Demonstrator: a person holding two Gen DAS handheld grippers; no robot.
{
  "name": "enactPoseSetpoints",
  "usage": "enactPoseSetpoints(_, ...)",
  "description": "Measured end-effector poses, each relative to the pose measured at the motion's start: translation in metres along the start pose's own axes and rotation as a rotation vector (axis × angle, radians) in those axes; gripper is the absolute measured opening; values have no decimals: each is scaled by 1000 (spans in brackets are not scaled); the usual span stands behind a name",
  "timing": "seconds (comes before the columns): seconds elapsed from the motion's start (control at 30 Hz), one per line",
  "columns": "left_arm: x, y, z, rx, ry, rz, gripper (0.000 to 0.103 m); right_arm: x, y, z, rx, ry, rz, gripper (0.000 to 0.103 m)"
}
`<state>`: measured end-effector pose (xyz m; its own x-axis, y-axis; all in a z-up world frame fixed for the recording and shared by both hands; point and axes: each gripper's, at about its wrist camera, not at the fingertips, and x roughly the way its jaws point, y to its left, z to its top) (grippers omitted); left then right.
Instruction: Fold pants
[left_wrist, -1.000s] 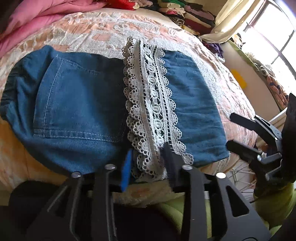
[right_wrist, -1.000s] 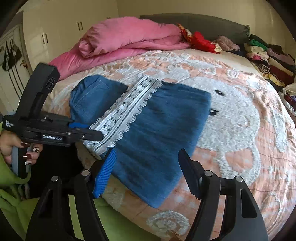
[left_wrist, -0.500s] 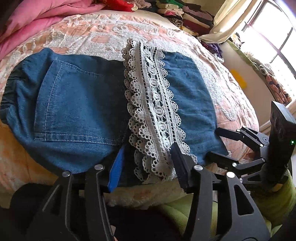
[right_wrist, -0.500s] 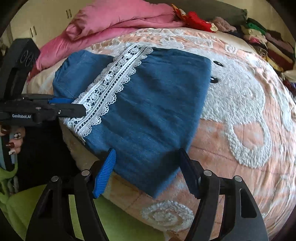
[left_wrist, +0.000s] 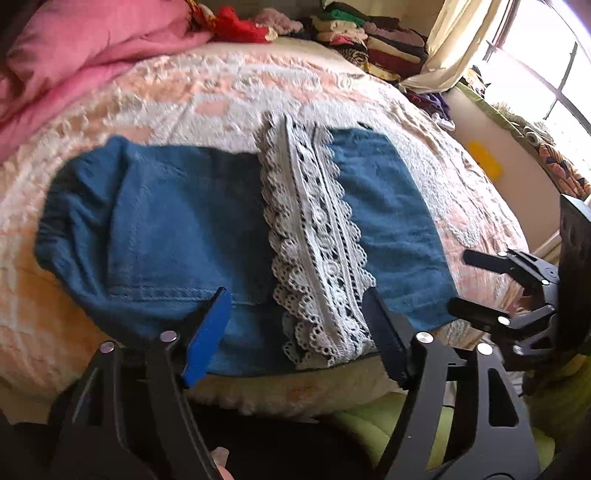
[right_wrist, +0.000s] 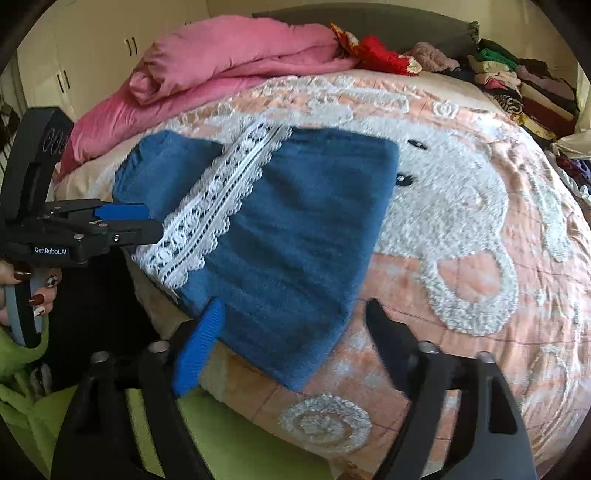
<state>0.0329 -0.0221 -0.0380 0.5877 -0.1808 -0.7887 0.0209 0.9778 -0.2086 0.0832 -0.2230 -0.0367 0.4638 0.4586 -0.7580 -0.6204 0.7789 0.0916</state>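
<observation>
Change: both grippers are pulling slightly back from the near hem.
Bed: peach-and-white tufted quilt (right_wrist: 480, 229) is carrying everything.
Pants: folded blue denim pants with white lace trim (left_wrist: 177, 236) (right_wrist: 295, 236) are lying flat at its near edge.
Left gripper (left_wrist: 295, 328): jaws are gaping, gripping nothing.
Right gripper (right_wrist: 291, 332): likewise spread, hovering empty.

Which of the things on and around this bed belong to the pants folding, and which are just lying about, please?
Job:
denim pants
lace trim
left gripper, open
right gripper, open

Lying about:
pink duvet
stacked clothes
red garment
bedspread
</observation>
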Motion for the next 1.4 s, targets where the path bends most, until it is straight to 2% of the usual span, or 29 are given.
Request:
enactPoseSetpoints(0.1,-7,4,3,-6,-26,18,67,-9,-1,5,7,-30,-4,88)
enactPoseSetpoints(0.2,-17,10,5,-20,-53,43,88,-13,0,11,6,-48,-13,93)
enactPoseSetpoints(0.5,-42,25,8,-46,-118,89,93,-28,12,34,-12,-103,-18,94)
enactPoseSetpoints(0.8,-58,45,7,-89,-159,113,93,-30,33,65,-55,-139,9,94)
enactPoseSetpoints(1.4,-61,112,-3,-230,-160,146,93,18,89,127,-155,-105,108,94)
